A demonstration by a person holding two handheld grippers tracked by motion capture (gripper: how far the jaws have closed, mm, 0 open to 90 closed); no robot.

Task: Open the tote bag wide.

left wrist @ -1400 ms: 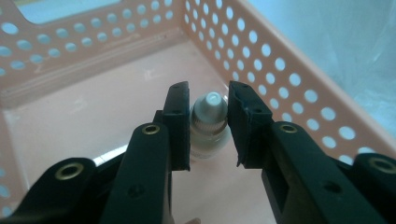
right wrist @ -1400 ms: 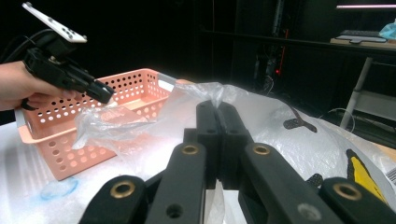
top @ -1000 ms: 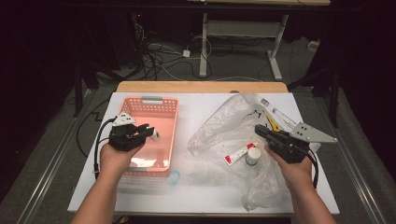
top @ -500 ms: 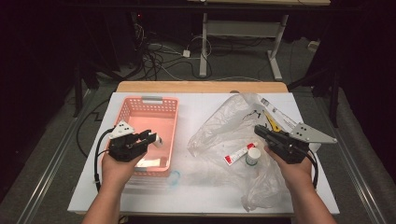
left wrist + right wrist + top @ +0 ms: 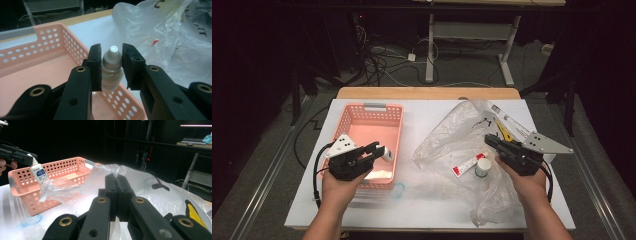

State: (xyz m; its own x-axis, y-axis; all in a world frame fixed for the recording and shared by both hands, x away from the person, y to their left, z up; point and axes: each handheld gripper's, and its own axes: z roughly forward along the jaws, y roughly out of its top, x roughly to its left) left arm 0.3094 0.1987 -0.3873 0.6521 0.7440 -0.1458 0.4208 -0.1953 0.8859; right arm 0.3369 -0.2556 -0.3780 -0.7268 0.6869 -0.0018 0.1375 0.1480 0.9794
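- Left tool [image 5: 373,149] grips a small dropper bottle [image 5: 111,71] over the pink basket's [image 5: 362,113] near right corner; not yet dropped in.
- Right tool [image 5: 490,140], jaws together, pinches the plastic bag [image 5: 447,132].
- Left, by my judgement: a tube [image 5: 463,165] and white jar [image 5: 482,166] on the counter [image 5: 422,112].

We drew the dropper bottle back

Our left gripper [image 5: 374,148] carried the dropper bottle [image 5: 112,68] toward the pink basket's [image 5: 346,122] near right corner.

Your left gripper [image 5: 371,150] and right gripper [image 5: 493,142]: black jaws, brass-ringed screw holes, grey dotted three-cornered plates, black cables.
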